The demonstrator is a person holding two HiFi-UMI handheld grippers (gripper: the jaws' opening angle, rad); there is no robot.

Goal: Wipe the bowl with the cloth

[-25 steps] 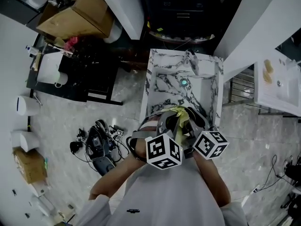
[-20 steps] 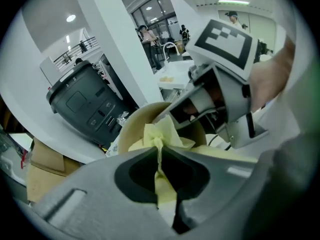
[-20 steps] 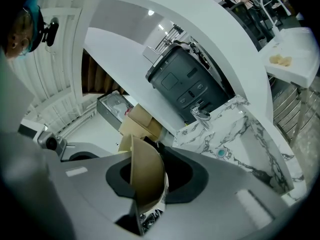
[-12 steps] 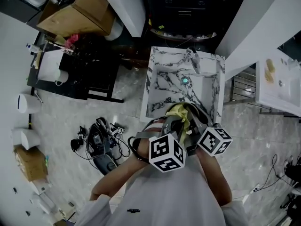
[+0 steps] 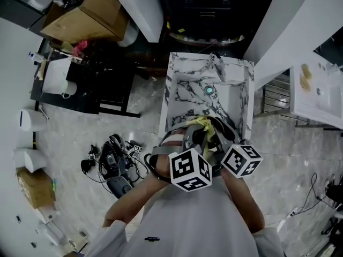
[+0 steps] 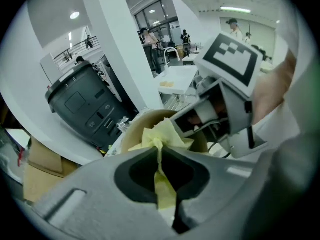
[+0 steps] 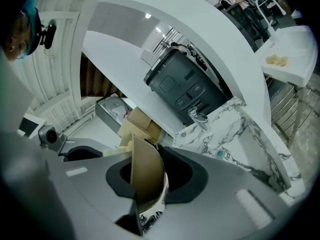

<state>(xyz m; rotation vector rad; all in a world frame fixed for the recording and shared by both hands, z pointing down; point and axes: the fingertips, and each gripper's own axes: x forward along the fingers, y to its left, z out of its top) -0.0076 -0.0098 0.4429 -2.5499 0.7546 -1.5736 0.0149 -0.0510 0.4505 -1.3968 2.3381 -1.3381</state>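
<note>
A tan bowl [image 7: 147, 176] stands on edge between the jaws of my right gripper [image 7: 150, 186], which is shut on its rim. My left gripper [image 6: 159, 156] is shut on a pale yellow cloth [image 6: 161, 136], and the bunched cloth is pressed into the hollow of the bowl [image 6: 131, 130]. In the head view both grippers meet close to my chest, over the near edge of the sink. There the cloth [image 5: 202, 125] shows yellow above the left gripper [image 5: 195, 139]. The bowl [image 5: 224, 133] is a dark curve by the right gripper [image 5: 220, 142].
A marble sink [image 5: 185, 90] with a drain [image 5: 209, 90] and a faucet [image 5: 217, 63] lies just ahead. Cables and gear [image 5: 112, 162] litter the floor at left. A cardboard box [image 5: 88, 15] is far left and a white counter [image 5: 316, 95] at right. A dark appliance [image 7: 187, 86] stands behind the sink.
Both grippers stay together with cloth and bowl; they have shifted only slightly over the sink's near edge.
</note>
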